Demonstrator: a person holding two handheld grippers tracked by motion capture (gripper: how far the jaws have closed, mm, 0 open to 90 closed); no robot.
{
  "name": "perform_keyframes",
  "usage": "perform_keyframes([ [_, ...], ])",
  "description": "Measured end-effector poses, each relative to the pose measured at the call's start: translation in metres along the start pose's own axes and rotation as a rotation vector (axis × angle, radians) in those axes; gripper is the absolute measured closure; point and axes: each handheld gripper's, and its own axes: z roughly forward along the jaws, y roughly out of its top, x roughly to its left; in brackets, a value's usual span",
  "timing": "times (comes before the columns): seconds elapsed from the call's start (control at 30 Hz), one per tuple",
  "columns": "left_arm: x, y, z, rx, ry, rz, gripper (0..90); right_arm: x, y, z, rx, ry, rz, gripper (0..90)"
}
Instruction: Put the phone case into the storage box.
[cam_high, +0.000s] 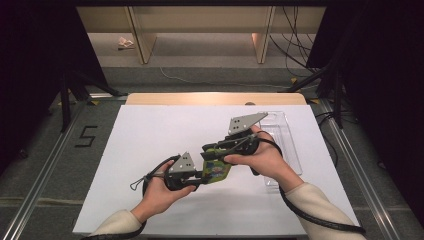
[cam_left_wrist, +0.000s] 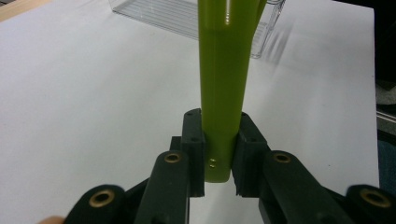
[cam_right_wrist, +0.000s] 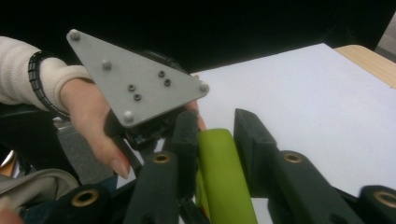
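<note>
Left gripper (cam_left_wrist: 219, 154) clamped on green case (cam_left_wrist: 224, 84), right gripper (cam_right_wrist: 217, 140) loosening, one pad off it, clear tray (cam_high: 285, 135) beside

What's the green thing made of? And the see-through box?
The green thing looks like smooth, glossy plastic: light glints along its top, and its colour is even. The box looks like clear, hard plastic, perhaps acrylic: the white table shows through its ribbed wall, and its edges shine.

A white-topped table (cam_high: 165, 135) carries a clear plastic tray (cam_high: 286, 131) near its far right corner.
</note>
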Motion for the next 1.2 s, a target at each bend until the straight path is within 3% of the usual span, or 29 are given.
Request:
perform_keyframes([
  [0.3, -0.0001, 0.0006, -0.0007, -0.003, 0.003, 0.005, 77.3, -0.0013, -0.0001, 0.0000, -0.004, -0.034, -0.015, 53.6],
  [0.53, -0.0023, 0.0012, -0.0004, 0.004, 0.013, 0.012, 77.3, -0.0025, -0.0006, 0.0003, -0.031, -0.083, -0.016, 30.0],
  [0.73, -0.0008, 0.0014, -0.0020, 0.008, 0.025, -0.001, 77.3, -0.0036, -0.0005, -0.0006, -0.060, -0.120, -0.009, 17.1],
  [1.2, 0.0046, 0.0012, -0.0058, -0.010, 0.091, -0.046, 77.3, -0.0093, -0.0028, -0.0048, -0.130, -0.191, 0.021, 4.4],
])
